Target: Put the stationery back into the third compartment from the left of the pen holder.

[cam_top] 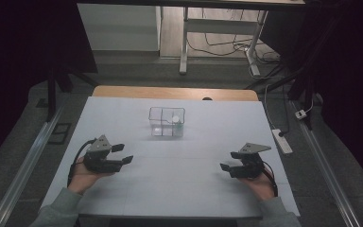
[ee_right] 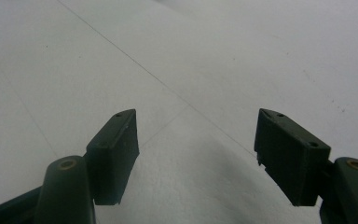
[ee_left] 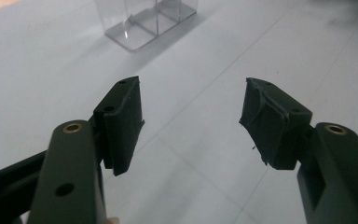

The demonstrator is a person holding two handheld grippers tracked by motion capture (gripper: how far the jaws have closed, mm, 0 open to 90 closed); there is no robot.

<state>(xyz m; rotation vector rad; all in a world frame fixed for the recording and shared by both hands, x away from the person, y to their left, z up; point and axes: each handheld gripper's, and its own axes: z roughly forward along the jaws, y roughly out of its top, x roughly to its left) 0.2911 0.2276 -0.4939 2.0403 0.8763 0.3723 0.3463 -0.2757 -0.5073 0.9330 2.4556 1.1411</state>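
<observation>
Both hand-held tools, left tool [cam_top: 125, 153] and right tool [cam_top: 229, 161], gape empty, clear box [cam_top: 167, 121] well ahead between them.

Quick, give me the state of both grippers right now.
Left gripper: open, nothing between the jaws, short of the clear box.
Right gripper: open, holding nothing, over the white table.

No readable text, label or number anywhere.
</observation>
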